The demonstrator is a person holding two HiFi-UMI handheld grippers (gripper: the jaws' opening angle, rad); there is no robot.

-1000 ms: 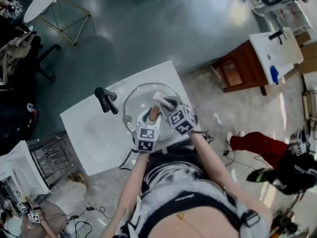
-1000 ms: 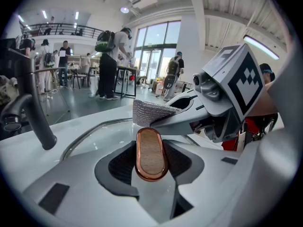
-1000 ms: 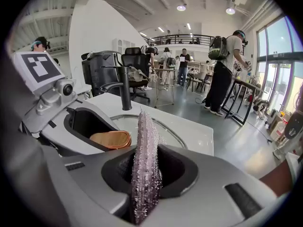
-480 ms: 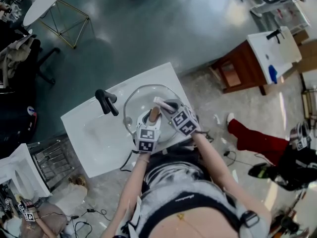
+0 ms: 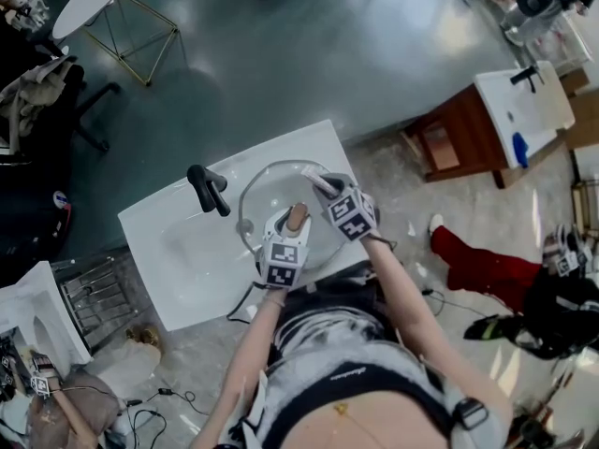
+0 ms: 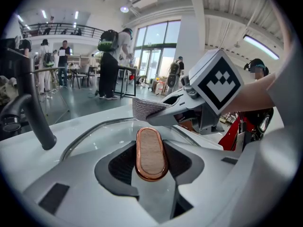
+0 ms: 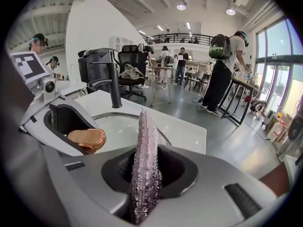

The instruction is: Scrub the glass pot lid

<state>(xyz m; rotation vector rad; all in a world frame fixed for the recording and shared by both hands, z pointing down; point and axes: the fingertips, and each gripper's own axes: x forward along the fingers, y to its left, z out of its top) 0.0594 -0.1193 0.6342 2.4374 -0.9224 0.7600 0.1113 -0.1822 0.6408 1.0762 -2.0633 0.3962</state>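
Note:
The glass pot lid [image 5: 271,199] lies over the basin of a white sink counter [image 5: 159,232]. My left gripper [image 5: 293,221] is shut on the lid's copper-rimmed wooden knob [image 6: 151,152], which stands on edge between the jaws. My right gripper [image 5: 323,187] is shut on a grey scrub pad [image 7: 144,160] held upright. The pad's tip [image 5: 313,180] lies over the lid's far right part, close to the rim. In the left gripper view the pad [image 6: 144,109] and the right gripper show just beyond the knob. From the right gripper view the knob [image 7: 86,140] sits at the left.
A black faucet [image 5: 206,189] stands at the lid's left on the counter. A metal rack [image 5: 94,302] is on the floor at the left, a wooden cabinet with a white sink [image 5: 487,124] at the right. People stand farther off in the hall.
My right gripper with the scrub pad has slid a little toward the lid's far right rim. The left gripper has kept still on the knob.

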